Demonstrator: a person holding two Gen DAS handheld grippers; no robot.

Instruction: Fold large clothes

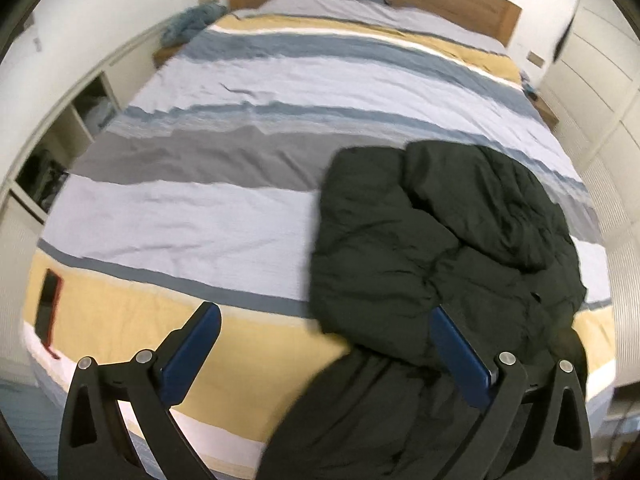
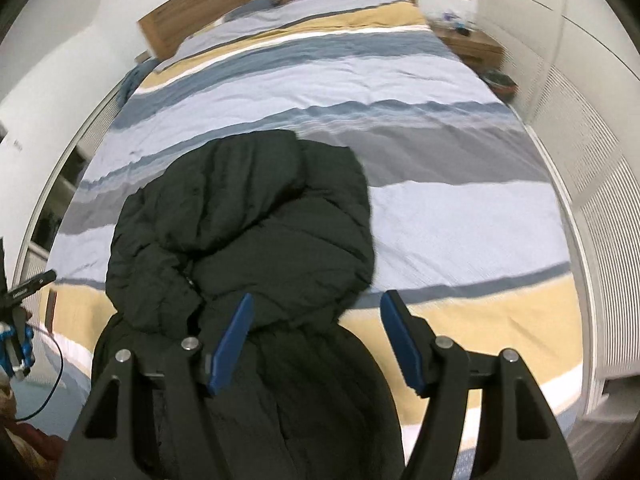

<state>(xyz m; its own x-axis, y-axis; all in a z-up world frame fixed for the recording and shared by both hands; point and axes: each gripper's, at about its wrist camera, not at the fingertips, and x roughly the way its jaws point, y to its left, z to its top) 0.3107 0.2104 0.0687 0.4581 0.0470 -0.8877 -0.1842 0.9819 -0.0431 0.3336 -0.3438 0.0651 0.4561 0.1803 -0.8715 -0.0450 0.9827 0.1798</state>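
Jacket lying bunched on bed, hem hanging off the near edge.
Both claws gaping empty: left, right hovering closer, jacket running lengthwise ahead.

Even, diffuse indoor light is illuminating both views; no glare is showing. Fisheye distortion is bending the bed and walls, and dark vignetting is closing the corners. Motion blur is softening edges, most strongly along the dark jacket. The jacket's folds are reading nearly black.
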